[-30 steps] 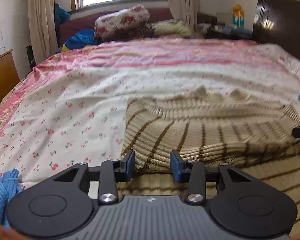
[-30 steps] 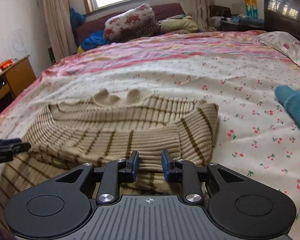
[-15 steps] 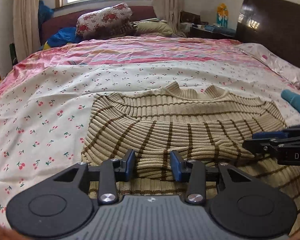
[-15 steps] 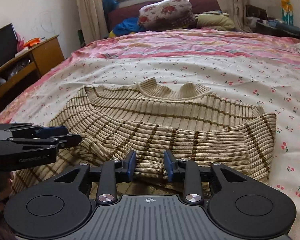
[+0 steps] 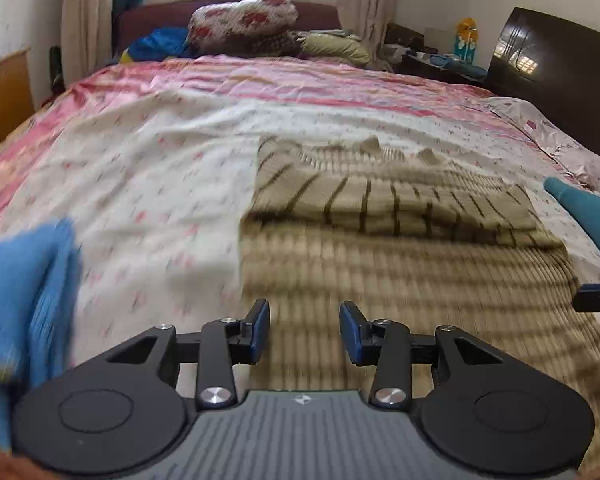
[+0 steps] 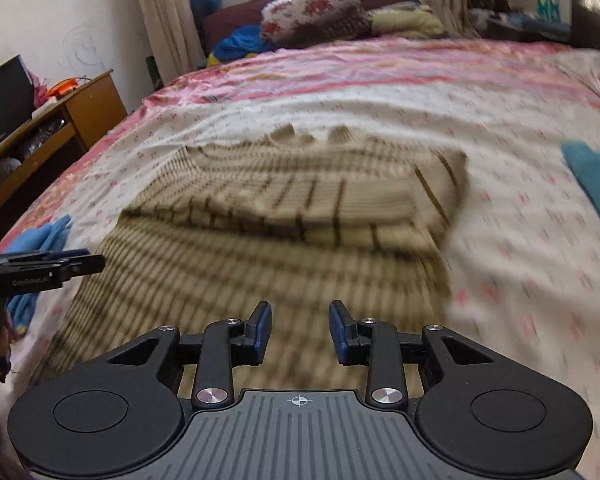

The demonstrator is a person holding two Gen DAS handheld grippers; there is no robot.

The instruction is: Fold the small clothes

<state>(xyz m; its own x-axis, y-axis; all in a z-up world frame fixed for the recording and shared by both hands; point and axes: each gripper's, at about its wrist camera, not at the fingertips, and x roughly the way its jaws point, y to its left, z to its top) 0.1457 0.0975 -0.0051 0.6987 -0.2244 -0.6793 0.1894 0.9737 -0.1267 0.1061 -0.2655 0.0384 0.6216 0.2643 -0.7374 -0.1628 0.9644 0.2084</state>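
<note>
Covering the bed [image 5: 148,184], a cherry-print sheet holds a striped sweater [image 5: 400,240].

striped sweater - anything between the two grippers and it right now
Nothing visible. The striped sweater lies spread on the bed sheet, sleeves folded across its chest. The right gripper and left gripper are both open and empty right over its lower part. The blue garments lie off to the sides.

Both grippers — left [image 5: 304,330], right [image 6: 299,330] — back off the folded sweater [image 5: 400,216].
</note>
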